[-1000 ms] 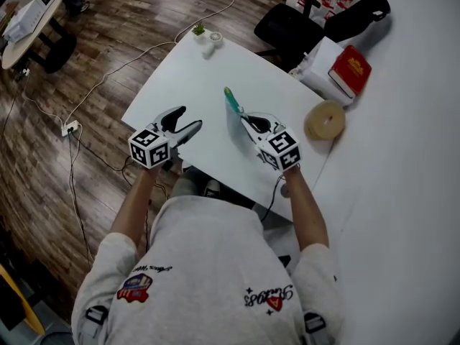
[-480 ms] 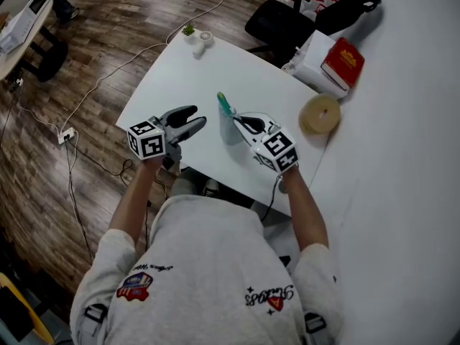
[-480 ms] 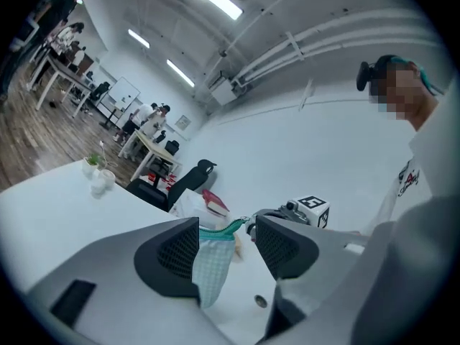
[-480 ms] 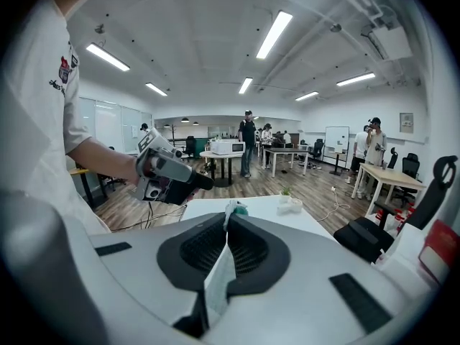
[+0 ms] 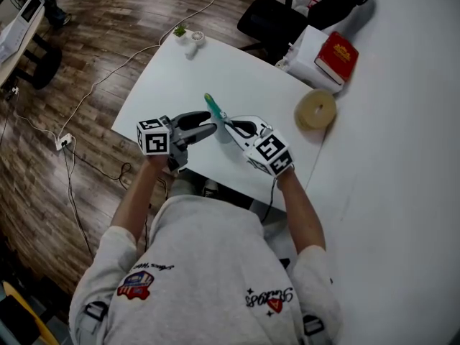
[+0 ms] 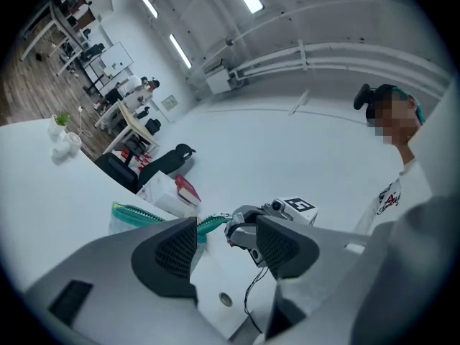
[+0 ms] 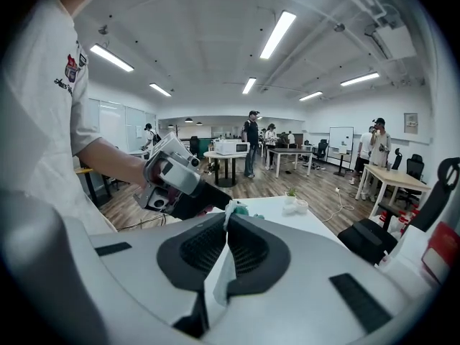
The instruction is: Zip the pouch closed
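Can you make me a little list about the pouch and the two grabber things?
pouch: see-through, green zipper along the top
right gripper: shut on pouch edge
left gripper: jaws apart, close by the zipper, not squeezing
underneath: white table
nearby: tape roll, red book

Shirt: pale grey short-sleeved T-shirt [image 5: 208,264].
Shirt markings: red-and-blue emblem [image 5: 135,286] at 7 o'clock in the head view; dark script with a small red triangle [image 5: 269,298] at 5 o'clock.
Shoulder straps: a dark buckled strap [image 5: 93,313] over each shoulder.
Left claw [image 5: 207,123]: grey body, black ribbed pads [image 6: 176,246].
Right claw [image 5: 228,125]: paler grey body, matching black ribbed pads.
Marker cubes: white cube [image 5: 155,136] printed with black square patterns, one on each claw.
Cable: thin black cable [image 5: 272,192] leaving the right claw.
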`<move>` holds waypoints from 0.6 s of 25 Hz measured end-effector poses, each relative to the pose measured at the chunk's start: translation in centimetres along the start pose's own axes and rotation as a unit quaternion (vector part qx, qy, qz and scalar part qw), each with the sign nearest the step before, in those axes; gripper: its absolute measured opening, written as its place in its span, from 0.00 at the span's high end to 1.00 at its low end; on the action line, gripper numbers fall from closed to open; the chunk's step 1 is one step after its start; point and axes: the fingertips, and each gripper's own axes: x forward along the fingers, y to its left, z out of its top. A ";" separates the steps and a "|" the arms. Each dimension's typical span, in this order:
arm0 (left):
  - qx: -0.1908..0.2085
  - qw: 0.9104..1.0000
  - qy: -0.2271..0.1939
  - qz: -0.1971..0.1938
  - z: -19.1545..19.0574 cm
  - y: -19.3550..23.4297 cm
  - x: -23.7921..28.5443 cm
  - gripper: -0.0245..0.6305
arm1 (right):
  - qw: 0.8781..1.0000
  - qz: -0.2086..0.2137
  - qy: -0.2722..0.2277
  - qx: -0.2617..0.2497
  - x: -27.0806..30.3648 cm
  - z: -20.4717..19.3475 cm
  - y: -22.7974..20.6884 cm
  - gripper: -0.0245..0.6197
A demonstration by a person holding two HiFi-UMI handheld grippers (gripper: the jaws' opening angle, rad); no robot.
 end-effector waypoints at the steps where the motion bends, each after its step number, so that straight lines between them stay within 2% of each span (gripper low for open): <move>1: -0.003 1.000 0.005 -0.008 -0.2 -0.2 0.3 0.59 | 1.000 0.002 0.000 0.001 0.0 0.0 0.1 0.94; 6: -0.019 0.999 0.026 -0.032 -0.9 -0.8 1.2 0.59 | 1.000 0.017 0.003 0.001 0.1 -0.1 1.3 0.94; 11: -0.062 0.995 0.029 -0.072 -1.7 -0.8 1.4 0.59 | 0.999 0.046 0.019 -0.015 0.2 -0.9 2.6 0.94; 15: -0.072 0.994 0.039 -0.077 -2.2 -0.9 1.5 0.59 | 0.998 0.057 0.029 -0.013 0.2 -1.6 2.8 0.94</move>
